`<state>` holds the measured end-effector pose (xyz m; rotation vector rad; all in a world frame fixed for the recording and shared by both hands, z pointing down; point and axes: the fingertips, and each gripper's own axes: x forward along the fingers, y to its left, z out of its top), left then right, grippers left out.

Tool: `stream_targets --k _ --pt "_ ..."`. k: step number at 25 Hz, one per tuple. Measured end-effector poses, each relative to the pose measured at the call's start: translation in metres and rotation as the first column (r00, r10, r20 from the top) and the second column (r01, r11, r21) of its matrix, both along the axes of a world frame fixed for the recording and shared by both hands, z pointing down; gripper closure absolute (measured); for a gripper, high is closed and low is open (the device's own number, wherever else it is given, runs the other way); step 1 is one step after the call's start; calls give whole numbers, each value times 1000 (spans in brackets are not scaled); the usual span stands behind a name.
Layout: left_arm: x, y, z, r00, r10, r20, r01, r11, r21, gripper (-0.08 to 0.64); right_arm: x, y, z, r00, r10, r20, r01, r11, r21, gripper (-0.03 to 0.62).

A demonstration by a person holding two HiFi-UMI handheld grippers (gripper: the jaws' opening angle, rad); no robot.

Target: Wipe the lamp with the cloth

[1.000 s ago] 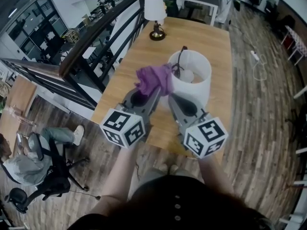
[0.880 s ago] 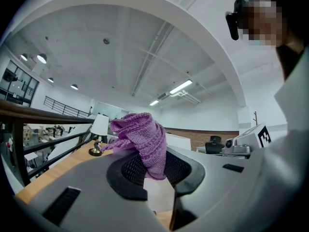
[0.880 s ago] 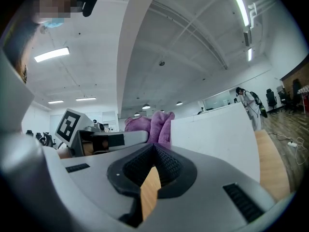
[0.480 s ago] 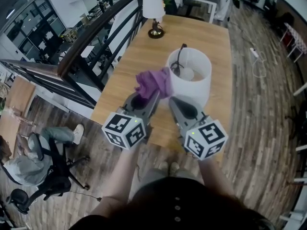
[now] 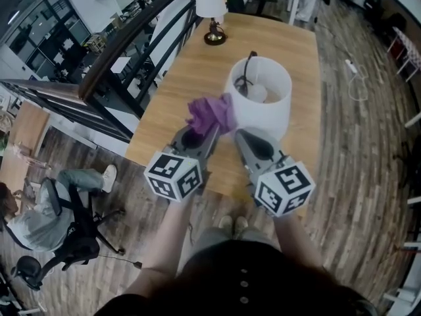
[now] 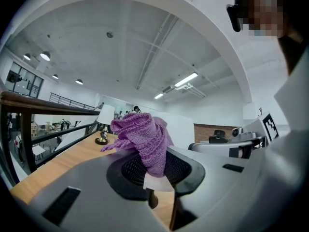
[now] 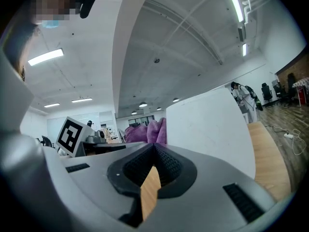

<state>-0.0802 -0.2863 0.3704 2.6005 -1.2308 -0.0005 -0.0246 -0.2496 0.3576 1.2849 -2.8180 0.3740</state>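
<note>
Left gripper (image 5: 206,133) is clamped on the purple cloth (image 5: 210,114), which is bunched against the white shade of the lamp (image 5: 268,114) at its 9 o'clock side. Right gripper (image 5: 242,135) has jaws closed on nothing, tips just beside the shade at 7 o'clock. Lamp stands on the wooden table (image 5: 187,68); a second small lamp (image 5: 212,8) is at 11 o'clock, far end.

The cloth (image 5: 210,112) is purple, with a knitted texture. The lamp (image 5: 266,116) is plain white, the table (image 5: 187,71) pale wood grain. The left claw (image 5: 212,130) and right claw (image 5: 241,134) are grey with black-and-white square patterns.
</note>
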Motion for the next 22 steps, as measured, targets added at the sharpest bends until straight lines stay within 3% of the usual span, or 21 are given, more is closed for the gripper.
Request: stream_targets --k 22 --pt "1 16 57 999 -24 33 28 993 -117 482 7 12 20 1000 5 7 -4 998 -64 580"
